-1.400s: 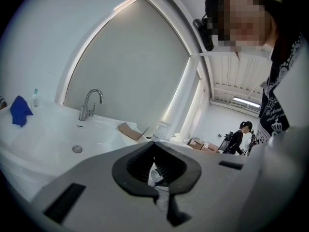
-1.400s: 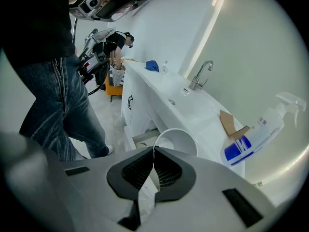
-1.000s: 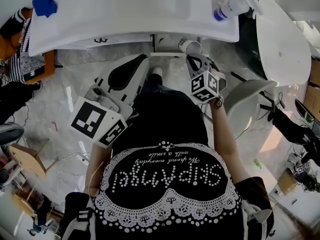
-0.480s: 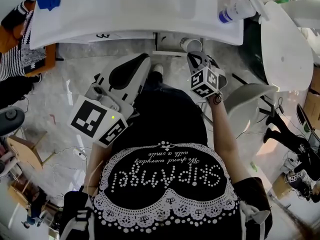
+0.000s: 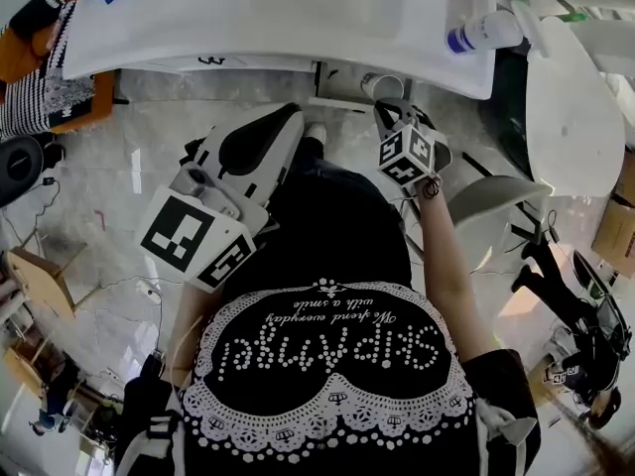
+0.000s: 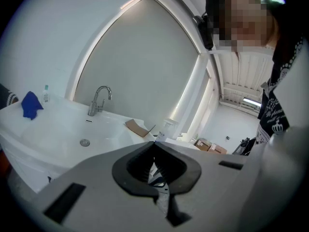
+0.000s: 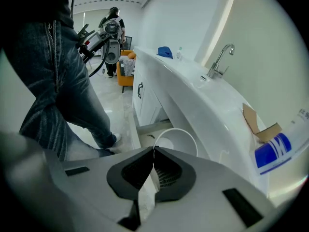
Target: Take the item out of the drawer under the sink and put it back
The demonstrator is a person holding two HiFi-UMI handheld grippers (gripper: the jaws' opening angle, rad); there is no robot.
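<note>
Right gripper (image 7: pixel 154 150): jaws pressed together, tips right at the rim of the white cup (image 7: pixel 175 141). It looked like a pinch on the rim, but the contact spot was too small to be sure. The cup was tipped with its mouth toward the gripper camera, at the open drawer (image 7: pixel 149 125) just under the front edge of the sink (image 7: pixel 193 95). On the counter were a faucet (image 7: pixel 219 59), a cardboard piece (image 7: pixel 256 122) beside a blue-labelled bottle (image 7: pixel 273 151), and a blue cloth (image 7: pixel 165 51) at the far end. The person's jeans leg (image 7: pixel 63 81) stood beside the cabinet. Left gripper (image 6: pixel 154 145): jaws closed tip to tip with nothing between them. It was held low by the person's left side, well apart from the cup, and angled up so its view ran over the sink top.
</note>
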